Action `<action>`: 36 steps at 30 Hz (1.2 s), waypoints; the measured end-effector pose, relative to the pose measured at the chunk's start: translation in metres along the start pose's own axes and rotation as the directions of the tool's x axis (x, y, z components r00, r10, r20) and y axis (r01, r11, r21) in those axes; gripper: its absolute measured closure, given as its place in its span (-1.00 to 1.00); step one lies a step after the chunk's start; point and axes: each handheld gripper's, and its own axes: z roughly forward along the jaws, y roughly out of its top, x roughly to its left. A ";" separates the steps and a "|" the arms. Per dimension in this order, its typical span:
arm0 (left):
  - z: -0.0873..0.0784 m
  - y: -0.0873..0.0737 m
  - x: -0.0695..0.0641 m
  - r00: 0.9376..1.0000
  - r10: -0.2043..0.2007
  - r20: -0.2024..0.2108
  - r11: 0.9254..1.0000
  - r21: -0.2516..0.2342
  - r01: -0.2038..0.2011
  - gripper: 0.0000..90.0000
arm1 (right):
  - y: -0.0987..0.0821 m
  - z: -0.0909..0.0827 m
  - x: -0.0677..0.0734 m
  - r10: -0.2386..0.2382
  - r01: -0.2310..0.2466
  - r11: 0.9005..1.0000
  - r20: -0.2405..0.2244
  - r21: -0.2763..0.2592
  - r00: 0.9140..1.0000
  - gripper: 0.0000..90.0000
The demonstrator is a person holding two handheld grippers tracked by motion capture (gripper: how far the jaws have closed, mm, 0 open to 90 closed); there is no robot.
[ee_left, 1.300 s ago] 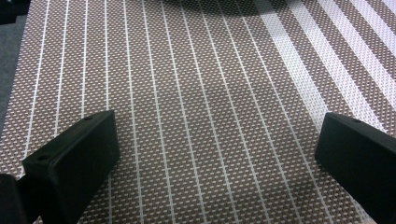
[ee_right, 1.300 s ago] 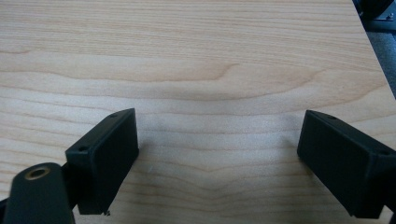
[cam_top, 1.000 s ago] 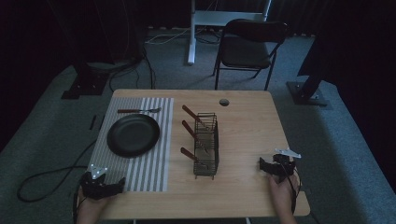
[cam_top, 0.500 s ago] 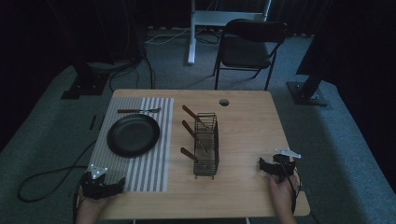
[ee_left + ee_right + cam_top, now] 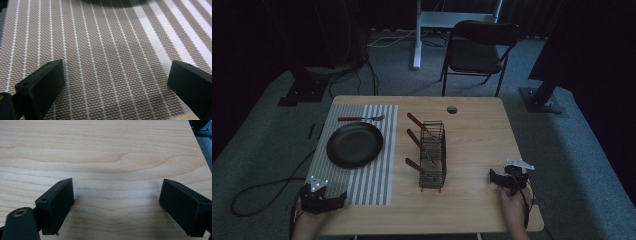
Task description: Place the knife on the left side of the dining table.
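Observation:
A black wire rack (image 5: 432, 155) stands mid-table with three wooden-handled utensils (image 5: 414, 140) poking out of its left side. A black plate (image 5: 355, 145) lies on a striped placemat (image 5: 373, 185), with a wooden-handled fork (image 5: 360, 118) behind it. My left gripper (image 5: 339, 199) rests at the mat's near left corner; its jaws stand wide apart over the mat's weave (image 5: 112, 62), nothing between them. My right gripper (image 5: 496, 178) sits near the table's front right, open over bare wood (image 5: 117, 170).
The wooden table (image 5: 477, 135) has a small round grommet (image 5: 452, 109) near its far edge. A folding chair (image 5: 479, 50) and a white desk leg (image 5: 417, 35) stand behind it on grey carpet. Cables (image 5: 257, 192) trail on the floor at left.

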 end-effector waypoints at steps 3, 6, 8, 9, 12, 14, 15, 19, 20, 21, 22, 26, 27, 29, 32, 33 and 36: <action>-0.004 0.004 -0.004 1.000 0.002 0.024 1.000 -0.016 -0.002 -0.96 | 0.000 0.000 0.000 0.000 0.000 1.000 0.000 0.000 1.000 -0.74; -0.008 0.007 -0.008 0.999 0.002 0.051 1.000 -0.024 -0.001 -0.96 | 0.000 0.000 0.000 0.000 0.000 1.000 0.000 0.000 1.000 -0.74; -0.011 0.011 -0.013 0.997 0.012 0.076 0.999 -0.034 -0.010 -0.96 | 0.000 0.000 0.000 0.000 0.000 1.000 0.000 0.000 1.000 -0.74; -0.012 0.013 -0.014 0.996 0.017 0.084 0.999 -0.036 -0.014 -0.96 | 0.000 0.000 0.000 0.000 0.000 1.000 0.000 0.000 1.000 -0.74; -0.012 0.017 -0.017 0.994 0.031 0.103 0.998 -0.051 -0.025 -0.96 | 0.000 0.000 0.000 0.000 0.000 1.000 0.000 0.000 1.000 -0.74; -0.012 0.020 -0.020 0.993 0.035 0.114 0.998 -0.054 -0.029 -0.95 | 0.000 0.000 0.000 0.000 0.000 1.000 0.000 0.000 1.000 -0.74; -0.012 0.021 -0.022 0.992 0.039 0.122 0.998 -0.057 -0.032 -0.92 | 0.000 0.000 0.000 0.000 0.000 1.000 0.000 0.000 1.000 -0.74; -0.016 0.028 -0.033 0.987 0.065 0.150 0.996 -0.074 -0.054 -0.92 | 0.000 0.000 0.000 0.000 0.000 1.000 0.000 0.000 1.000 -0.74; -0.018 0.030 -0.036 0.984 0.065 0.165 0.995 -0.082 -0.052 -0.92 | 0.000 0.000 0.000 0.000 0.000 1.000 0.000 0.000 1.000 -0.74; -0.020 0.032 -0.039 0.982 0.068 0.175 0.995 -0.087 -0.053 -0.92 | 0.000 0.000 0.000 0.000 0.000 1.000 0.000 0.000 1.000 -0.74; -0.021 0.034 -0.042 0.981 0.077 0.181 0.994 -0.090 -0.062 -0.92 | 0.000 0.000 0.000 0.000 0.000 1.000 0.000 0.000 1.000 -0.74; -0.026 0.040 -0.053 0.972 0.109 0.210 0.991 -0.097 -0.090 -0.92 | 0.000 0.000 0.000 0.000 0.000 1.000 0.000 0.000 1.000 -0.74; -0.027 0.042 -0.055 0.970 0.118 0.215 0.990 -0.100 -0.098 -0.92 | 0.000 0.000 0.000 0.000 0.000 1.000 0.000 0.000 1.000 -0.74; -0.031 0.045 -0.061 0.962 0.138 0.235 0.987 -0.114 -0.114 -0.92 | 0.000 0.000 0.000 0.000 0.000 1.000 0.000 0.000 1.000 -0.74; -0.037 0.051 -0.070 0.953 0.161 0.258 0.983 -0.133 -0.130 -0.92 | 0.000 0.000 0.000 0.000 0.000 1.000 0.000 0.000 1.000 -0.74; -0.039 0.053 -0.074 0.951 0.169 0.258 0.981 -0.137 -0.137 -0.92 | 0.000 0.000 0.000 0.000 0.000 1.000 0.000 0.000 1.000 -0.74; -0.044 0.058 -0.084 0.942 0.196 0.274 0.975 -0.154 -0.158 -0.92 | 0.000 0.000 0.000 -0.001 0.001 1.000 0.000 0.000 1.000 -0.74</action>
